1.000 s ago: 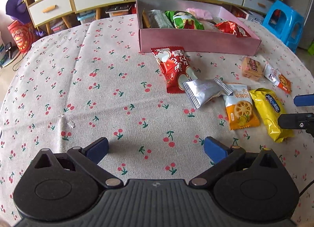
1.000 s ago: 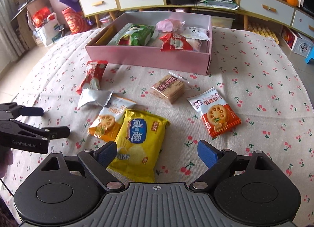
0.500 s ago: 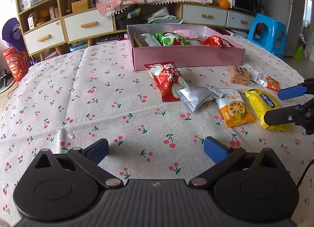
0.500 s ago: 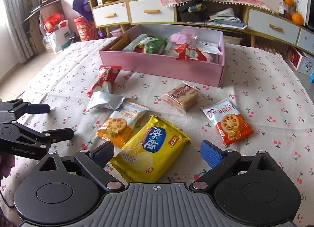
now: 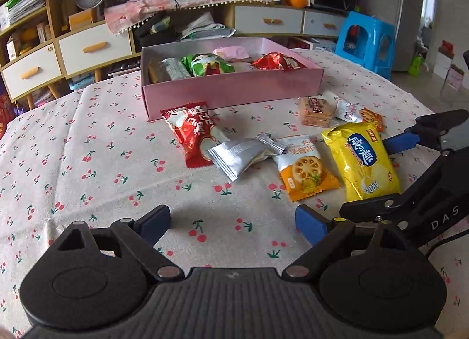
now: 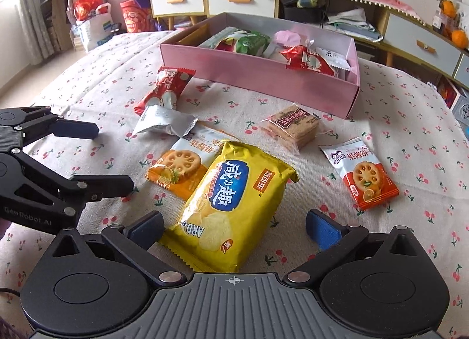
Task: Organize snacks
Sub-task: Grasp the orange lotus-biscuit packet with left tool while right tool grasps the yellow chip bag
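A pink box (image 5: 234, 95) (image 6: 258, 75) holding several snacks stands at the back of the cherry-print cloth. In front of it lie a red packet (image 5: 193, 134), a silver packet (image 5: 240, 154), an orange biscuit pack (image 5: 304, 172), a yellow chip bag (image 6: 234, 201), a brown cracker pack (image 6: 293, 126) and a red-orange biscuit pack (image 6: 363, 172). My right gripper (image 6: 234, 229) straddles the near end of the yellow bag, its jaws opening wide, and the pads are not pressing it. My left gripper (image 5: 233, 223) hovers over bare cloth, jaws closing a little with nothing between them.
Low cabinets with white drawers (image 5: 93, 46) and cluttered shelves line the far wall. A blue plastic stool (image 5: 366, 40) stands past the table's right side. The two grippers are close together, the right one (image 5: 384, 175) just right of the left.
The right gripper has come down closer over the yellow bag and spread its jaws. The left gripper has tilted up and rolled, and its jaws have narrowed slightly.
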`<state>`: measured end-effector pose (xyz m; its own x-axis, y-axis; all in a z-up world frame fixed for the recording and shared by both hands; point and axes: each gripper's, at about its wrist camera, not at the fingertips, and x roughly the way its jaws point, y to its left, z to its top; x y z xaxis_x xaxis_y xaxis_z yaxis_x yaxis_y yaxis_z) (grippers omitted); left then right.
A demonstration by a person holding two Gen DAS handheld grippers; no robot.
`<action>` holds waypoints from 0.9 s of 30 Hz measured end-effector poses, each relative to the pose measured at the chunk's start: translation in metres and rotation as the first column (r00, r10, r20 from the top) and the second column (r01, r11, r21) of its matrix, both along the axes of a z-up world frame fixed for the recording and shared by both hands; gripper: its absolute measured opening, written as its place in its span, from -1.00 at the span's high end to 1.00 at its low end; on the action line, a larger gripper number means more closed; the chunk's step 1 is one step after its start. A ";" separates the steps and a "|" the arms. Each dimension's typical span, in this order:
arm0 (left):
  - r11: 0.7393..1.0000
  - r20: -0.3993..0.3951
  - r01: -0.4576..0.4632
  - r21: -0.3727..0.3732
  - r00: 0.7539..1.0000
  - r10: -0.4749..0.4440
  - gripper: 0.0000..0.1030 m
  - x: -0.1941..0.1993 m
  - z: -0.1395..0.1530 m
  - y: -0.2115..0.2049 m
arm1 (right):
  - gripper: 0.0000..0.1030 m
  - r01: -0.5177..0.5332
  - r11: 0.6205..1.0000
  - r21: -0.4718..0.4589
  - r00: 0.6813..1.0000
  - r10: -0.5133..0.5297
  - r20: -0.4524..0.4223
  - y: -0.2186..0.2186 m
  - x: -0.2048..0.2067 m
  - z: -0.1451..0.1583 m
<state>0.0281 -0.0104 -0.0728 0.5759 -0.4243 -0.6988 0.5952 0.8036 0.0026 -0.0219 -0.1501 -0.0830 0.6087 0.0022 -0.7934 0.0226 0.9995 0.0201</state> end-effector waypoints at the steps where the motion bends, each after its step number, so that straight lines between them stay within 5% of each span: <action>1: 1.000 -0.004 -0.002 -0.002 1.000 0.002 -0.69 0.000 0.000 -0.002 | -1.00 0.001 1.000 0.002 1.000 -0.001 -0.011 -0.001 0.001 0.001; 16: 0.998 -0.086 -0.015 -0.066 0.996 0.009 -0.46 -0.008 0.008 -0.039 | -0.99 0.069 0.996 0.057 0.997 -0.068 -0.019 -0.052 -0.015 0.005; 27: 0.997 -0.093 -0.037 -0.069 0.995 0.031 -0.21 -0.004 0.009 -0.061 | -0.99 -0.048 0.996 0.077 0.999 0.050 -0.017 -0.058 -0.018 0.007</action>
